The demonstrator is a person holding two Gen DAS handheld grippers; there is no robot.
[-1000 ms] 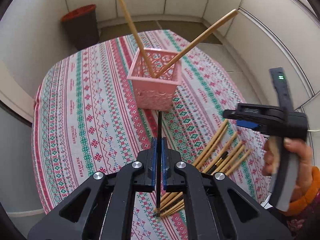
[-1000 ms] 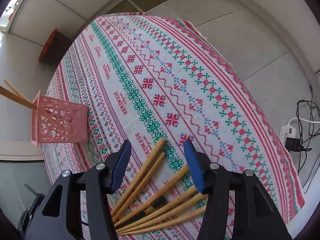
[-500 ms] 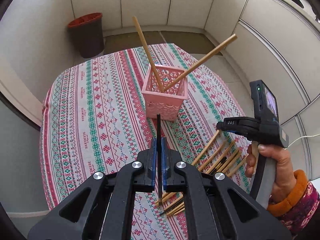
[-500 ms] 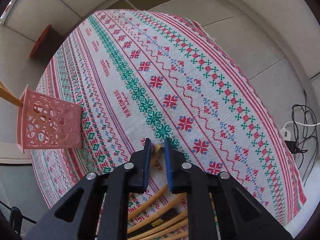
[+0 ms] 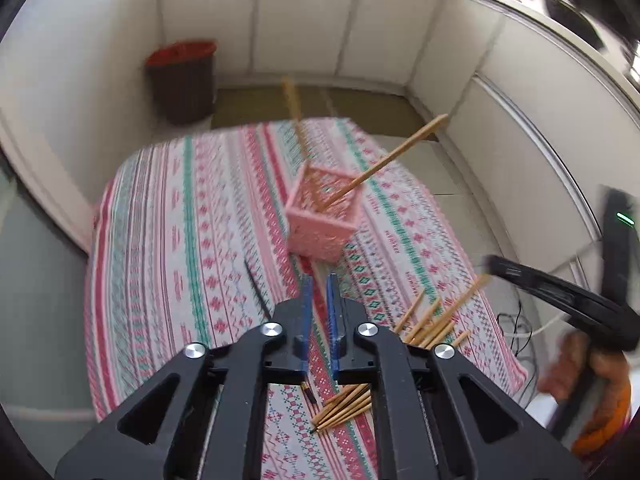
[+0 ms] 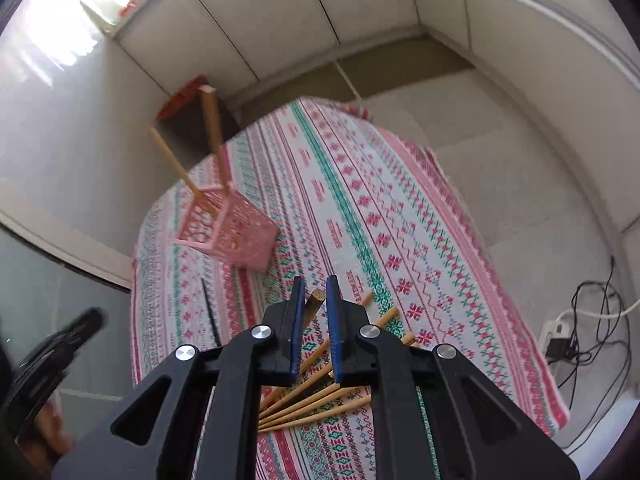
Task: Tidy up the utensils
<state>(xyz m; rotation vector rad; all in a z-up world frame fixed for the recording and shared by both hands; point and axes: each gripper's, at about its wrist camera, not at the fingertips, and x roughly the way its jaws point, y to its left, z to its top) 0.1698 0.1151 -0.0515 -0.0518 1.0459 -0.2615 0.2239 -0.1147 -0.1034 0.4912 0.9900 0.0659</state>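
A pink lattice basket (image 5: 322,222) stands on the patterned tablecloth (image 5: 192,240) with two wooden chopsticks (image 5: 384,162) leaning out of it; it also shows in the right wrist view (image 6: 228,232). My left gripper (image 5: 317,300) is slightly open and empty; a black chopstick (image 5: 256,286) lies on the cloth to its left. My right gripper (image 6: 312,300) is shut on a wooden chopstick (image 6: 313,305), lifted above the pile of wooden chopsticks (image 6: 316,396). The pile also shows in the left wrist view (image 5: 424,328).
A dark bin with a red rim (image 5: 182,80) stands on the floor beyond the table. A power strip and cables (image 6: 560,340) lie on the floor at the right. White cabinet walls surround the table.
My left gripper has opened and let go of the black chopstick, which now lies on the cloth. My right gripper has closed on a wooden chopstick and lifted it off the pile.
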